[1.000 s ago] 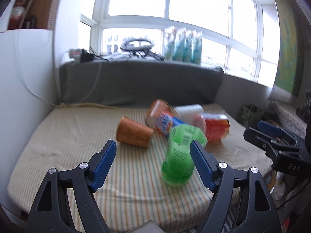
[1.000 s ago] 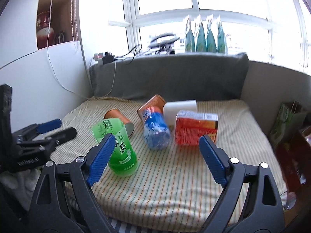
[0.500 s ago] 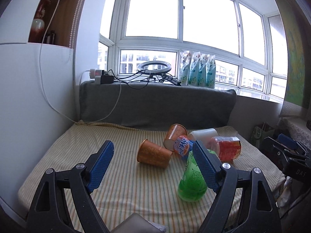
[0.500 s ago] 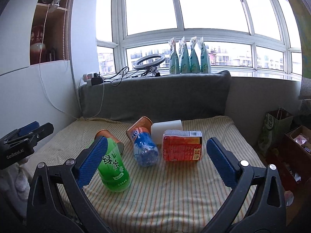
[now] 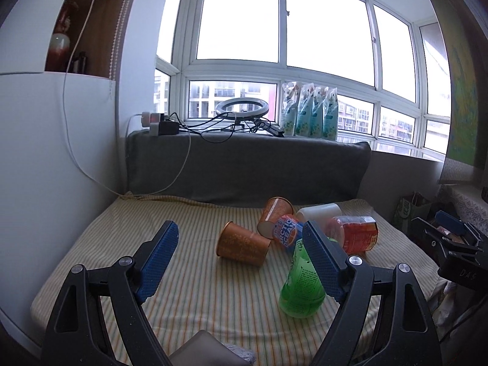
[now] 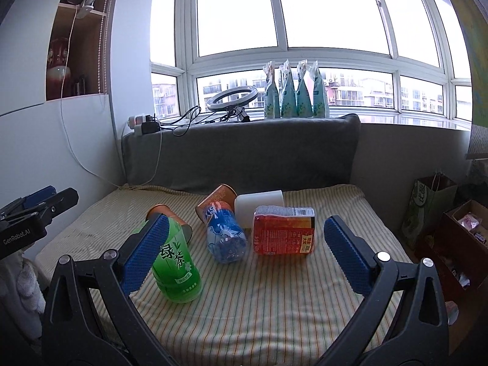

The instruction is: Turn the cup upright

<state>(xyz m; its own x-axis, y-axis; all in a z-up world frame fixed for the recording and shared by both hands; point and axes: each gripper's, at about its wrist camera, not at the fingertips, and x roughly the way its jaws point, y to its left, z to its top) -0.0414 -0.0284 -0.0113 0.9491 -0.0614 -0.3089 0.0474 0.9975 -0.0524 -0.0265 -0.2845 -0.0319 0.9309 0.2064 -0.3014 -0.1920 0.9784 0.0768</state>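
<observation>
Since 1.0 s ago, green cup (image 6: 177, 270) standing, both grippers raised, empty.

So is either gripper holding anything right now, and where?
Nothing is held. The left gripper and right gripper are both open and empty, above the bed; the green cup stands free.

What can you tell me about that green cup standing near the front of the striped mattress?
The green cup looks like translucent plastic with a tea-drink label of white characters and small print. It stands with its wide end down and narrow end up on the striped mattress, leaning slightly, nearer the cameras than the other items. Whether it touches the orange cup behind it is unclear. Neither tool holds it.
</observation>
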